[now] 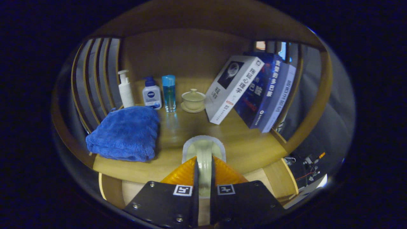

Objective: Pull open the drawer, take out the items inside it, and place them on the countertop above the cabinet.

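A: What is the tool (203, 171) doing?

B: It is clenched on a pale object (203, 151), maybe a small dish or a lid, I cannot tell which. Both fingers (181, 175) press on it from the two sides, and it stands on its edge between them. Its rounded top sticks out ahead of the fingertips, over the wooden tabletop (248, 143).

A: Does it touch the tabletop?

B: I cannot tell. It is low and close to the front edge.

A: What lies on the tabletop?

B: To the left of the fingers is a folded blue towel (125, 132). Beyond it, along the back, stand a white pump bottle (125, 90), a small white bottle (151, 95) with a blue cap, and a tall blue bottle (169, 93). Just beside them is a pale cup (193, 99) with a lid, on a saucer. To the right, several books (251, 92) lean against the side rail.

A: And the drawer?

B: Below the tabletop's front edge I see a light wooden part (133, 189), but I cannot tell what it is.
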Available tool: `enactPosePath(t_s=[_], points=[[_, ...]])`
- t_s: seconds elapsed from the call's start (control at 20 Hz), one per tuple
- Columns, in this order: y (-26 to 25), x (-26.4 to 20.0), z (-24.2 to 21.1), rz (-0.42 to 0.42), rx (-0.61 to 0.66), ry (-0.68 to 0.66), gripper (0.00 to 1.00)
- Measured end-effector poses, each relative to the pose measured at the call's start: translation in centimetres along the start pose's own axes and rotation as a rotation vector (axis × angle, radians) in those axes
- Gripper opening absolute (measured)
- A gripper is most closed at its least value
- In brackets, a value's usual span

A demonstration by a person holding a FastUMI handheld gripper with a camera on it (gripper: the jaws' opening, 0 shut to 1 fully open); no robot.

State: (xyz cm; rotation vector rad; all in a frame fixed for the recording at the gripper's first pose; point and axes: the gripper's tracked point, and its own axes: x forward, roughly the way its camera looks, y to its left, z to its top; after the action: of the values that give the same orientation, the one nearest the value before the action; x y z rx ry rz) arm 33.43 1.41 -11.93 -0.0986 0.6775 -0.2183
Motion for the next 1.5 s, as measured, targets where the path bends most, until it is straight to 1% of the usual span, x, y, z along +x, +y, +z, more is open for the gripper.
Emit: enactPosePath(t_s=[0.2,0.4,0.7,0.75,0.8,0.9,1.0,1.05,1.15,1.25,1.3,1.35,1.5], points=[[0.5,1.7,1.0,0.027,0.006,-0.031,0.14],[0.4,3.8,1.7,0.017,-0.021,-0.054,0.14],[0.3,5.1,3.0,0.007,-0.022,-0.111,0.14],[0.3,4.7,3.1,0.008,-0.021,-0.118,0.16],[0.2,4.6,3.3,0.0,-0.02,-0.131,0.24],[0.3,3.2,3.9,0.002,-0.007,-0.163,0.32],[0.3,1.4,5.1,0.011,0.017,-0.223,0.54],[0.3,0.3,5.5,0.017,0.031,-0.256,0.55],[0.3,-2.4,6.1,0.042,0.05,-0.326,0.59],[0.0,-5.6,6.6,0.071,0.068,-0.418,0.65],[-0.2,-7.4,6.8,0.084,0.076,-0.466,0.66],[-0.7,-9.1,6.8,0.083,0.085,-0.511,0.69],[-2.1,-14.0,6.0,0.079,0.101,-0.614,0.71]])
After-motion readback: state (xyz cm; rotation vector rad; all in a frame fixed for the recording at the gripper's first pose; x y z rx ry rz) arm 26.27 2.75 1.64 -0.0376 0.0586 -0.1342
